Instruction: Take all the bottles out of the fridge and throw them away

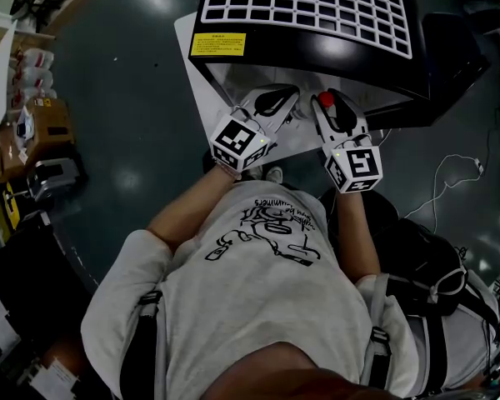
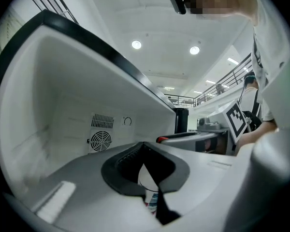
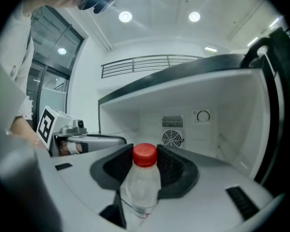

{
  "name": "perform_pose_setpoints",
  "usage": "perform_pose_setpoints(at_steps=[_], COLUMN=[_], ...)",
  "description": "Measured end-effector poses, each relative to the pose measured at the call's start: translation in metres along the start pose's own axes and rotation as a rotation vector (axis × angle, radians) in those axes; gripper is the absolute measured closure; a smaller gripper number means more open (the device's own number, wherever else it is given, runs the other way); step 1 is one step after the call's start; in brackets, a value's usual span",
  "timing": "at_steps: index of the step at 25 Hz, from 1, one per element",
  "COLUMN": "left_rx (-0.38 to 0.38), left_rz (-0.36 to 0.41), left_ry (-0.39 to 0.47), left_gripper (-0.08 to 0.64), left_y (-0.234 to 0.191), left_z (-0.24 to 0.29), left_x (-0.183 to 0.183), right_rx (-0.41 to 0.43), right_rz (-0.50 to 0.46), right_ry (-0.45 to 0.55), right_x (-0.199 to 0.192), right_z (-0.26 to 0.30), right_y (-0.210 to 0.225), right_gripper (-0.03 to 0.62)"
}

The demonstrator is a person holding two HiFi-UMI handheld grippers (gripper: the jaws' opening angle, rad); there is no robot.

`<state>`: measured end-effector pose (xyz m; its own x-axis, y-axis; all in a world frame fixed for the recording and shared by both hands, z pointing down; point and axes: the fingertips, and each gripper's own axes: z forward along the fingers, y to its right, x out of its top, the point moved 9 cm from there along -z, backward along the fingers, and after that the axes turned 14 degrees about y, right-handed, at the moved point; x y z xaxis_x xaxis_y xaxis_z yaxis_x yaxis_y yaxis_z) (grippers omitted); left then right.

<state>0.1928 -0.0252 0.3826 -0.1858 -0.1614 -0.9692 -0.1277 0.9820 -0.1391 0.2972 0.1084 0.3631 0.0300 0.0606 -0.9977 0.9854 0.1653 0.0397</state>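
**A:** What have you got in your right gripper (image 3: 145, 150)?

**B:** The red-capped bottle (image 3: 144, 190). It stands upright between your jaws, which are closed on its clear body from both sides, with the cap up at the jaw tips. The fridge (image 3: 222, 115) is open straight ahead of your gripper.

**A:** How will that bottle handle?

**B:** I judge it light, thin-walled and smooth. A hard squeeze would probably dent it, and a loose one could let it slide or swing. Grip the body below the shoulder, as you do now, not the cap.

**A:** And your left gripper (image 2: 144, 153)?

**B:** Its jaws are drawn in narrow around the labelled bottle (image 2: 151, 195), which sits low between the pads. You see only a strip of white plastic and label through the gap, and its top is hidden. It appears to be held. Expect the same soft, slippery plastic, so the label band is likely your surest hold.
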Motion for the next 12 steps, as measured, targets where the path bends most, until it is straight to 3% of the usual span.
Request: perform_pose_setpoints(at_steps=[12], left_rx=[-0.05], left_rz=[0.012], left_ry=[0.021], left_gripper=[0.554], left_y=[0.031], left_z=[-0.009], left_x=[0.033], right_rx=[0.064], right_rz=[-0.043], right_ry=[0.011], right_x=[0.045], right_z=[-0.024], right_y=[-0.021], right_gripper=[0.436])
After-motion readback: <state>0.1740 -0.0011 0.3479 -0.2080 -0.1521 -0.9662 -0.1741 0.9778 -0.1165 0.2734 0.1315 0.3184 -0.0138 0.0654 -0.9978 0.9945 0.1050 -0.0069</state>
